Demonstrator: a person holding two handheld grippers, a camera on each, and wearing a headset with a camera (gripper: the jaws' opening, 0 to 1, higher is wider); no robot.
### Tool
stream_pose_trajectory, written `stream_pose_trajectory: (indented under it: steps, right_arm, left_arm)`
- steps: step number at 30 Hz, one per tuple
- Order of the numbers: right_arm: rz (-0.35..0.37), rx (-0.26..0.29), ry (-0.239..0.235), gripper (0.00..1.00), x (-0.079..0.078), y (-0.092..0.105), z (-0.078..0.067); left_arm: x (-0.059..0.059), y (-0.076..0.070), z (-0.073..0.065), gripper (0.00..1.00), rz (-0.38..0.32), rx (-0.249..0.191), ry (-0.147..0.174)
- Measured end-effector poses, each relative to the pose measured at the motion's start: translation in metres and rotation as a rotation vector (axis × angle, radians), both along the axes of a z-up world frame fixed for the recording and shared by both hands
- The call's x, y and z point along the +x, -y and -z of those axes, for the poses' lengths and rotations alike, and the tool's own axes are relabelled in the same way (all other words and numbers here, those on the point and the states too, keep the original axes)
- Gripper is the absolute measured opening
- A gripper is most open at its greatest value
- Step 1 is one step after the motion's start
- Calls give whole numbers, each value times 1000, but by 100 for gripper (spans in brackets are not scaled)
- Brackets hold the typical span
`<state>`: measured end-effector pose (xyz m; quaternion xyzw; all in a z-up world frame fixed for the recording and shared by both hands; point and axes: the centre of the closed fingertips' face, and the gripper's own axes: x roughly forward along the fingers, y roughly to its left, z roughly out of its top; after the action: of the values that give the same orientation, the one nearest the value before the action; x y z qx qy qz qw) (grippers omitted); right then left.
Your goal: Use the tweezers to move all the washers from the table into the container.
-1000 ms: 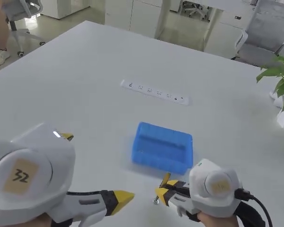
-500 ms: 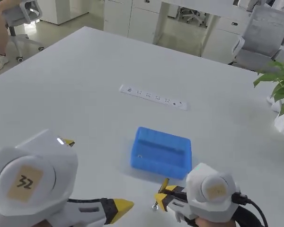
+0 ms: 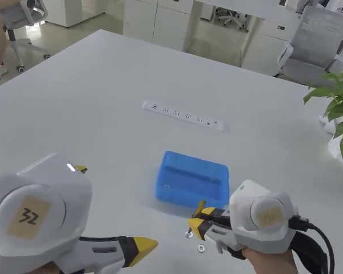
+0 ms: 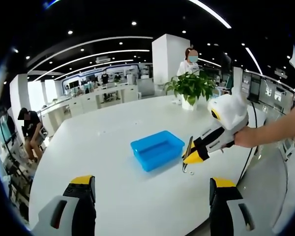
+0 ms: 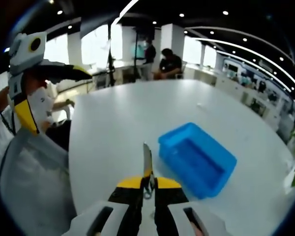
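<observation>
Washer (image 3: 201,248) lies on bare table (image 3: 103,103) near tweezers (image 5: 146,160) and container's (image 3: 183,197) front wall.

Head view: bright, even office light, with a soft shadow on the table (image 3: 103,114) just beside the container (image 3: 192,180). Container edges look smeared (motion blur). Left gripper view is dimmer, ceiling lights (image 4: 133,23) above the container glare, and lines bend hard toward the edges. Right gripper view is soft overall: windows (image 5: 96,46) well behind the container are blown out, and the tweezers (image 5: 147,164) near it are fuzzy.
</observation>
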<state>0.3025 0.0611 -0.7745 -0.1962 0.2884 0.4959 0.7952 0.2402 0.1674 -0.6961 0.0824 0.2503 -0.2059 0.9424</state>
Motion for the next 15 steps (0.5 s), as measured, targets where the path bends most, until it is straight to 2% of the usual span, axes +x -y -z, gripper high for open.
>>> stream_pose_trajectory:
  steps: [4, 11, 15]
  right_arm:
    - [10, 22, 13, 4, 6, 0, -12]
    - [28, 69, 21, 4, 16, -2, -29]
    - [36, 85, 34, 4, 23, -3, -38]
  left_arm:
    - [0, 3, 0, 99, 9, -18, 0]
    - [0, 2, 3, 99, 13, 16, -8]
    - [0, 3, 2, 99, 16, 9, -3]
